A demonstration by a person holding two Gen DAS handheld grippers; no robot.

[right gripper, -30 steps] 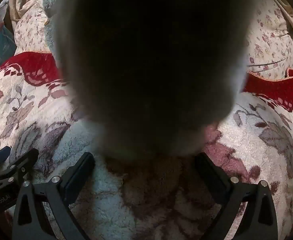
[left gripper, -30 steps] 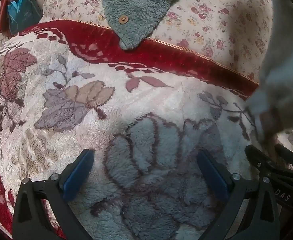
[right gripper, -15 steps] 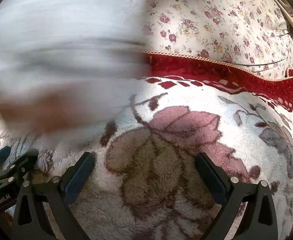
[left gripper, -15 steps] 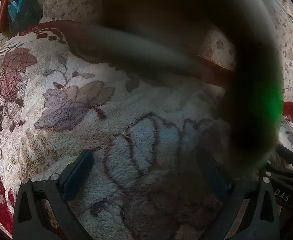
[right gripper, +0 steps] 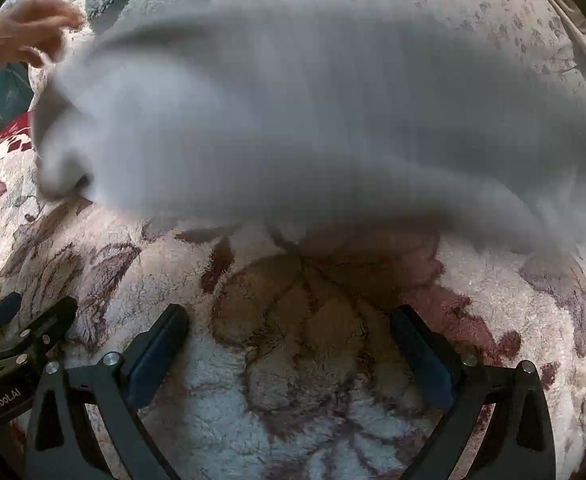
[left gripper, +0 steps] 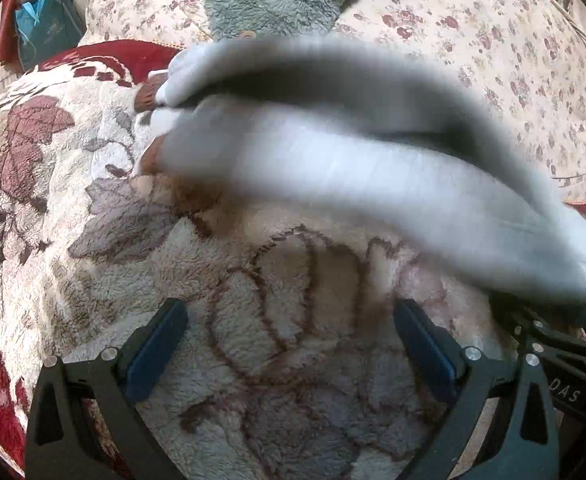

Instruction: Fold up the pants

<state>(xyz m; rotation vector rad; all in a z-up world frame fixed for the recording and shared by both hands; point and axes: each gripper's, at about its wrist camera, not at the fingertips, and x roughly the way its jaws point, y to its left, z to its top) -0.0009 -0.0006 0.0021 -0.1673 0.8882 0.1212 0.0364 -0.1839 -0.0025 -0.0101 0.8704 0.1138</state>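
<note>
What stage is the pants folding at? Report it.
Done: nothing folded that shows. In hand: the pants are a motion-blurred grey shape over the blanket, near a bare hand at the far side. The left gripper and the right gripper are both open, holding nothing. Left: the pants settling flat, both grippers taking hold, and every fold.

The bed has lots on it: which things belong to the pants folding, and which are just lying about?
Part of the job:
- blurred grey pants
- left tongs, open
- right tongs, open

Just lying about:
- teal fleece garment
- flowered blanket
- blue bag
- bare hand
</note>
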